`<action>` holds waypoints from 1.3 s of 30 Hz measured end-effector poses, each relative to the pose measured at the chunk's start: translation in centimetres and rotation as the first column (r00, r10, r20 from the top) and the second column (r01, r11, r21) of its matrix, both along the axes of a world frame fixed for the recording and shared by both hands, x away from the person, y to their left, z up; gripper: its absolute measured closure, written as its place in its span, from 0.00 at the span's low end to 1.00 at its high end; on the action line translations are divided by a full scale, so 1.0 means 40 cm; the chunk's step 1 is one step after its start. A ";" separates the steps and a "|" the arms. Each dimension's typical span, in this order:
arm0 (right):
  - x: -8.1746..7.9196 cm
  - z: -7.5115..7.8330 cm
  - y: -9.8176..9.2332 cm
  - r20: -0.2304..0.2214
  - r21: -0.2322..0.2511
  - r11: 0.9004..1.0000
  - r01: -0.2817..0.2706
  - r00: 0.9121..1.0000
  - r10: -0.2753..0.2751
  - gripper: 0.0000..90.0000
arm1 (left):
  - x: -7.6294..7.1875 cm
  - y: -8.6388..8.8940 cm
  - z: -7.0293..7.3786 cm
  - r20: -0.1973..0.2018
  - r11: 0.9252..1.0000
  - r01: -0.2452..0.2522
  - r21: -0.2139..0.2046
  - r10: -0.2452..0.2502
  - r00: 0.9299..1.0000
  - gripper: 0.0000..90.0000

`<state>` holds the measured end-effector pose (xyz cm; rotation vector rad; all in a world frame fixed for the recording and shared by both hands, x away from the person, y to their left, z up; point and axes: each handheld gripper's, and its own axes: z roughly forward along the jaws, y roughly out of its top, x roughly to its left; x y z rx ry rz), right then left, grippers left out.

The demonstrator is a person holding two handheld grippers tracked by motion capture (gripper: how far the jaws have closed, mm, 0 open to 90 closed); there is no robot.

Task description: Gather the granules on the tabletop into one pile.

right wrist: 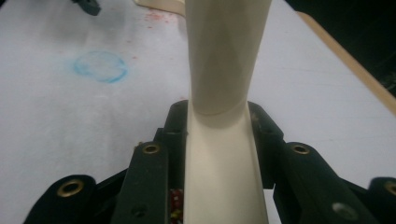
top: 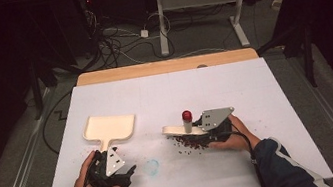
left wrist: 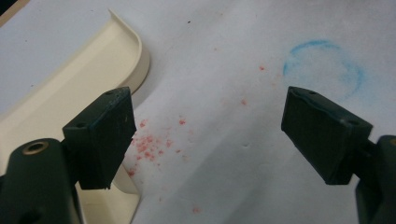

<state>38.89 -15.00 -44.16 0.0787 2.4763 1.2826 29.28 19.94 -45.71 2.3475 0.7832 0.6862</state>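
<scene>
Meanwhile the right gripper [top: 195,128] is clamped on a cream brush handle [right wrist: 219,154] over a pile of dark red bits [top: 190,143], while the left gripper [left wrist: 210,135], jaws wide apart, sits beside the cream dustpan [top: 108,127] on the white table [top: 164,89].

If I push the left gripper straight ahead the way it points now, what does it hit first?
Probably nothing solid. The left gripper is open, and bare white table with red crumbs lies between its jaws. The cream dustpan runs along its left jaw and may get brushed; the blue ring mark is only a stain.
</scene>
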 end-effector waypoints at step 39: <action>-0.124 -0.017 0.138 -0.320 0.145 0.804 0.577 0.796 -0.514 0.74 | -0.005 0.001 0.006 0.008 1.000 0.010 -0.002 -0.010 1.000 0.19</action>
